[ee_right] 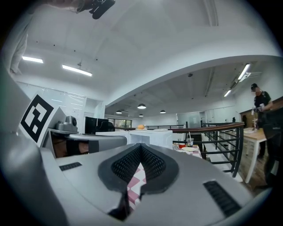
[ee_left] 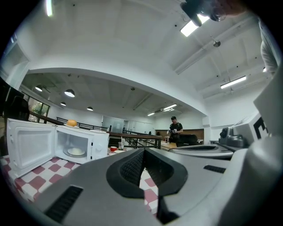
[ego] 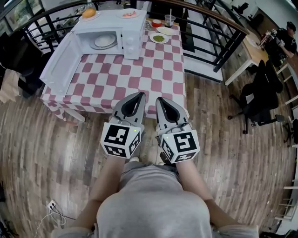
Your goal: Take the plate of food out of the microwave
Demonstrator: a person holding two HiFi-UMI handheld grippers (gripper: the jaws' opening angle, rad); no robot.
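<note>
L gripper [ego: 140,96], R gripper [ego: 160,100] closed; plate [ego: 104,41] in microwave [ego: 134,29].

No readable words, numbers or brand names anywhere, only black-and-white square markers [ego: 117,135] on left gripper [ego: 141,95] and right gripper [ego: 159,99]

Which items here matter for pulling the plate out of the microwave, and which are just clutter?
Job: white microwave, door open; round white plate inside it; left hand-held gripper and right hand-held gripper, both shut and empty.
Lying about: orange fruit on the microwave's top; white plate of green food; small red bowl; clear cup with straw.
</note>
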